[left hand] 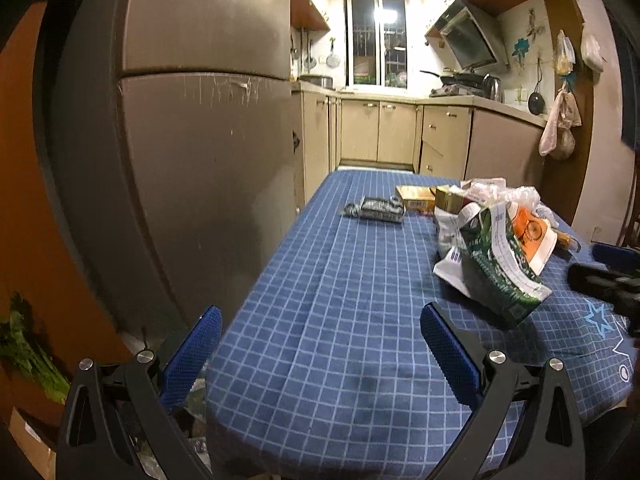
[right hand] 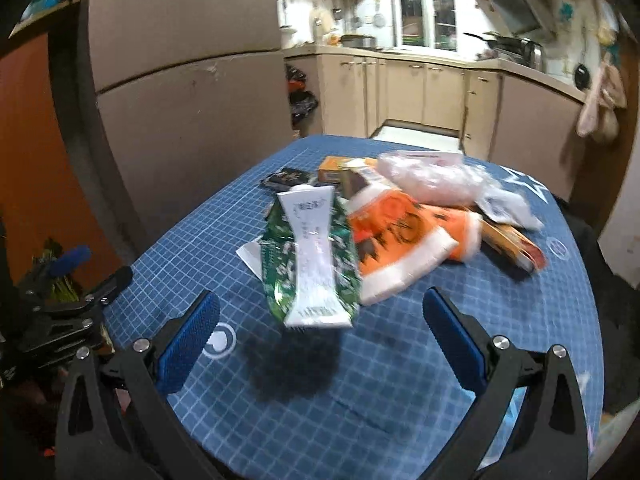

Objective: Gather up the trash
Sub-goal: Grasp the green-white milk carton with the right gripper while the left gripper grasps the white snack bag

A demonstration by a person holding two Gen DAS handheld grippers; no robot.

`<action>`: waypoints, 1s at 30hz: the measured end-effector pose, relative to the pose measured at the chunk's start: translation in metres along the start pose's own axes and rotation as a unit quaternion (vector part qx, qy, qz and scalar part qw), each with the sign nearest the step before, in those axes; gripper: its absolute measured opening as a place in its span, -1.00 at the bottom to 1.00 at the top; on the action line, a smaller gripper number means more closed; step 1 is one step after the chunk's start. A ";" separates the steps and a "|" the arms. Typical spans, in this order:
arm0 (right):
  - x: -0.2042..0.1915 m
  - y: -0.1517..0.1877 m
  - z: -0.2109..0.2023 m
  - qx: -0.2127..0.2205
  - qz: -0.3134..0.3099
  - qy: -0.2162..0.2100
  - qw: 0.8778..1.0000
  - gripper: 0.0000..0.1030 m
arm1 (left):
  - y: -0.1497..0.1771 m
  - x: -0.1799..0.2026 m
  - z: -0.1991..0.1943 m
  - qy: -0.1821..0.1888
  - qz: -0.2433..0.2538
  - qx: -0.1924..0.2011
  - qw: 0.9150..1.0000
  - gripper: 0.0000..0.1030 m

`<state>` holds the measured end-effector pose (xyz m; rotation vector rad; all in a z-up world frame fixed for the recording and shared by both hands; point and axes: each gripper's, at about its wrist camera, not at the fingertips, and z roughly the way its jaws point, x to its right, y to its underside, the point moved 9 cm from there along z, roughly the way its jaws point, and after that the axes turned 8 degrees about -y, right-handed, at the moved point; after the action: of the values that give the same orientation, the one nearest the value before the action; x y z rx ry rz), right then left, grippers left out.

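A blue checked worktop [right hand: 360,380] carries a heap of wrappers [right hand: 320,248] just ahead of the right gripper [right hand: 320,316], boxes [right hand: 334,170] beyond.

Home kitchen: big grey fridge [left hand: 192,152] left of the claw, beige cabinets [left hand: 378,132], window [left hand: 378,40], range hood [left hand: 470,38] and pans on stove [left hand: 460,78] ahead past a blue-checked table [left hand: 340,300].

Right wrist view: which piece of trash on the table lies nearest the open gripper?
The green packet with the white centre strip. Its end reaches closest to the right gripper; the orange-and-white wrapper and clear plastic bag lie farther back.
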<state>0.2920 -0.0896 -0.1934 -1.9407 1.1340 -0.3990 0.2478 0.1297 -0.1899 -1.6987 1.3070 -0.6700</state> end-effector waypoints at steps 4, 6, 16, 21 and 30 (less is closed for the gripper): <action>-0.005 -0.007 0.031 -0.027 -0.029 0.001 0.999 0.91 | -0.001 -0.007 0.003 0.000 -0.014 -0.001 1.000 0.94; -0.005 -0.009 0.049 -0.049 -0.036 -0.004 0.998 0.90 | 0.000 -0.013 0.009 -0.005 -0.022 -0.008 1.000 0.94; 0.005 -0.003 0.084 -0.081 -0.065 0.039 0.994 0.43 | 0.009 -0.028 0.028 -0.015 -0.045 -0.030 0.998 0.94; 0.004 -0.005 0.066 -0.055 -0.030 -0.001 0.998 0.41 | 0.009 -0.022 0.027 -0.009 -0.042 -0.031 0.999 0.94; 0.033 0.007 -0.042 0.020 0.040 0.012 0.999 0.41 | -0.012 0.036 0.031 0.105 0.006 -0.037 0.994 0.94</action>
<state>0.2802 -0.1397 -0.1780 -1.8543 1.2054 -0.3988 0.2901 0.1057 -0.1976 -1.7143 1.5034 -0.8192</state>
